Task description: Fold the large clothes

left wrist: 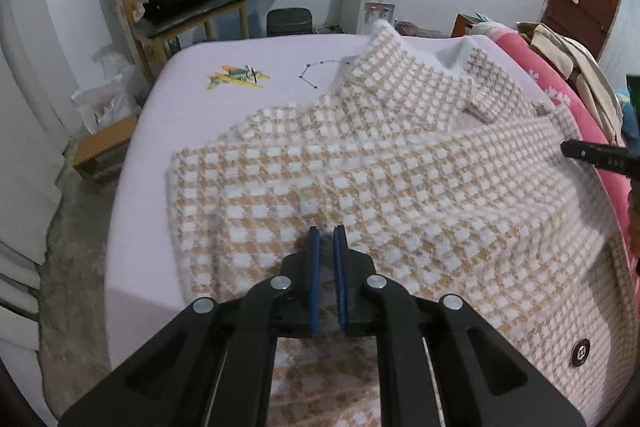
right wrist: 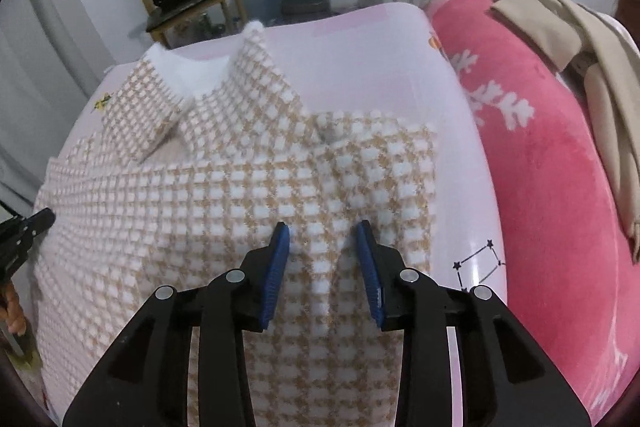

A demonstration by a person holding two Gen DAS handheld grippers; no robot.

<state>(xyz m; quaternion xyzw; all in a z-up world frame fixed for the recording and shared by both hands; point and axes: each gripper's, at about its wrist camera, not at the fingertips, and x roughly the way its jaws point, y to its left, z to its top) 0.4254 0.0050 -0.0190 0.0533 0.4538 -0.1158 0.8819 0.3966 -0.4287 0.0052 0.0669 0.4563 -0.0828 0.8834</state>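
Checked coat spread across the bed, collar at its far edge.
Left gripper nearly closed, grip unclear; right gripper open over coat near the pink blanket.

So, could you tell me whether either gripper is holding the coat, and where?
The right gripper is open above the coat, holding nothing. The left gripper is nearly shut; a pinch cannot be told.

I can read nothing for certain: the only lettering I see is a few small pale marks, perhaps digits, on the black finger of my right gripper at the frame's edge, too blurred for me to make out.
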